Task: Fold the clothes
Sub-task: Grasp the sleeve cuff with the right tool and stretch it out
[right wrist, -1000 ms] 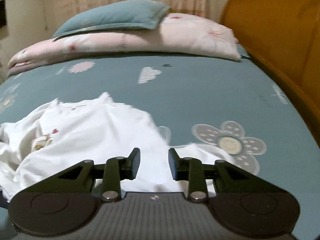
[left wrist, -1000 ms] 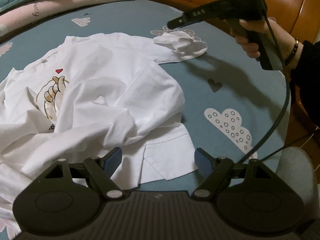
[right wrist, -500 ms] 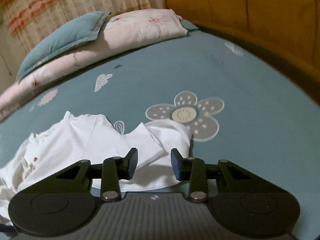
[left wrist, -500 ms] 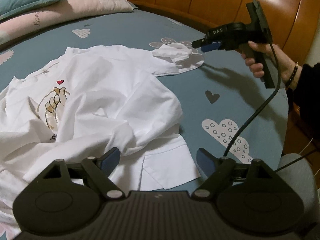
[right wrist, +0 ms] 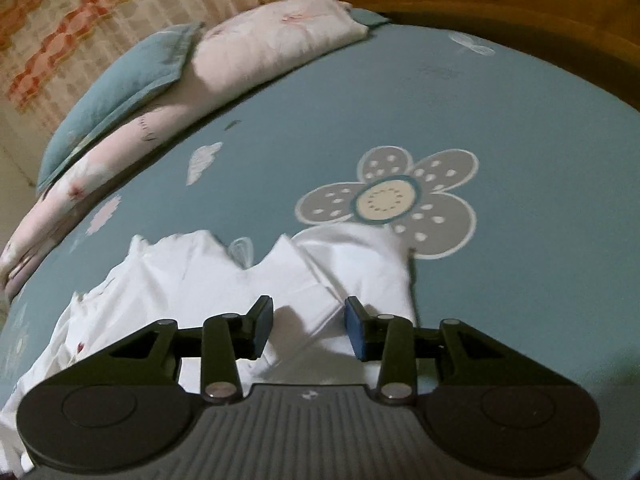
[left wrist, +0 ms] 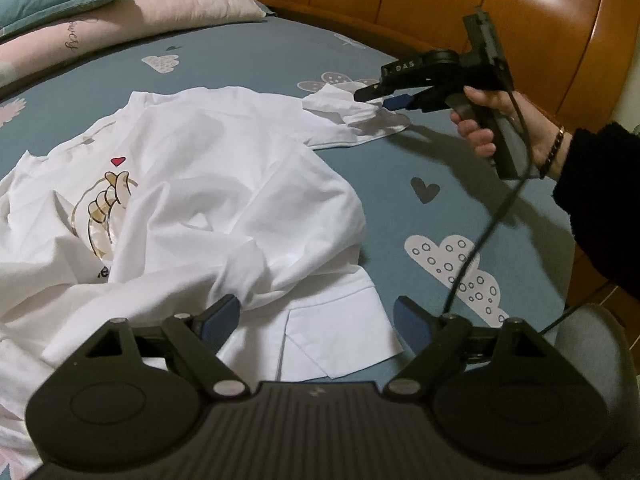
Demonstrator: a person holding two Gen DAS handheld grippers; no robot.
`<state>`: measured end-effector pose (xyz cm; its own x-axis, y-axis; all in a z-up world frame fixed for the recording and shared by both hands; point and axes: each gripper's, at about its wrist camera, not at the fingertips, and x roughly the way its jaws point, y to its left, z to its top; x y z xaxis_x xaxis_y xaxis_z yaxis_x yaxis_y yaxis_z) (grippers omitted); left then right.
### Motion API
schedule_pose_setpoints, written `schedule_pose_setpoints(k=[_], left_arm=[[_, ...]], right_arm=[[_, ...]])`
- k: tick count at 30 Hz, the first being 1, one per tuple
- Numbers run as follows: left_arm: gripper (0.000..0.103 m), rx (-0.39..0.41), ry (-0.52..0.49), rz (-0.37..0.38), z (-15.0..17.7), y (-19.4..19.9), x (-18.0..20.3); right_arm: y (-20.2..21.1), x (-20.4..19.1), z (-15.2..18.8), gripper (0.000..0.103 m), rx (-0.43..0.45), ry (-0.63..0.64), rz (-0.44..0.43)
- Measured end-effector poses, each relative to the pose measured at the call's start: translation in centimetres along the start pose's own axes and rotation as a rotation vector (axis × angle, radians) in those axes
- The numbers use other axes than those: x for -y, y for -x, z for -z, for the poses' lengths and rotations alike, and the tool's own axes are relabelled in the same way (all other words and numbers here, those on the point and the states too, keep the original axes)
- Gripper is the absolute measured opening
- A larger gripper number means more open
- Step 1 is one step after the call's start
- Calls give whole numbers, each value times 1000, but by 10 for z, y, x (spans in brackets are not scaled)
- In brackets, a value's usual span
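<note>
A white T-shirt of thin, matt, creased cotton-like cloth lies on a smooth, matt teal bedsheet. The headboard is glossy varnished wood. Both the left gripper and right gripper are matt black plastic with blue pads.

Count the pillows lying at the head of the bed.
2: a teal fabric pillow on top at the left, and a long pink floral pillow beneath and beside it. Others may lie outside the frame.
</note>
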<state>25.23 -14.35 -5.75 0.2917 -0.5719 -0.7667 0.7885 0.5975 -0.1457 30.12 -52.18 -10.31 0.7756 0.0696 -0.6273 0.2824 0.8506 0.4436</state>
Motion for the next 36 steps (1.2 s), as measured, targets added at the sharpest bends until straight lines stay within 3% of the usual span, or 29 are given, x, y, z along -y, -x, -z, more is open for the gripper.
schedule_pose_setpoints(k=[2,4,5,6,11,22,30,36], left_arm=[[84,0,-2,-2,0,-1,0],[84,1,-2,-3,0,-1,1],[84,2,0,-2,-1,-1,0],[84,3,1,-1,-1,0,0],[84,14,-1,3,-1,2,2],[84,28,-7,6,-1,7,4],[84,30,-13,8,-1,7,5],[84,31,-11,9,-1,8,4]], right_arm=[[1,-8,3,45,7,67,-10],[3,-12,2,28,12,103,8],[4,-14,2,9,15,118,18],[9,-14,0,7,30,120,26],[42,-7,-12,6,114,110,67],[115,37,-28,6,196,135,403],[134,79,-24,6,184,80,602],[130,111,-23,6,156,11,675]])
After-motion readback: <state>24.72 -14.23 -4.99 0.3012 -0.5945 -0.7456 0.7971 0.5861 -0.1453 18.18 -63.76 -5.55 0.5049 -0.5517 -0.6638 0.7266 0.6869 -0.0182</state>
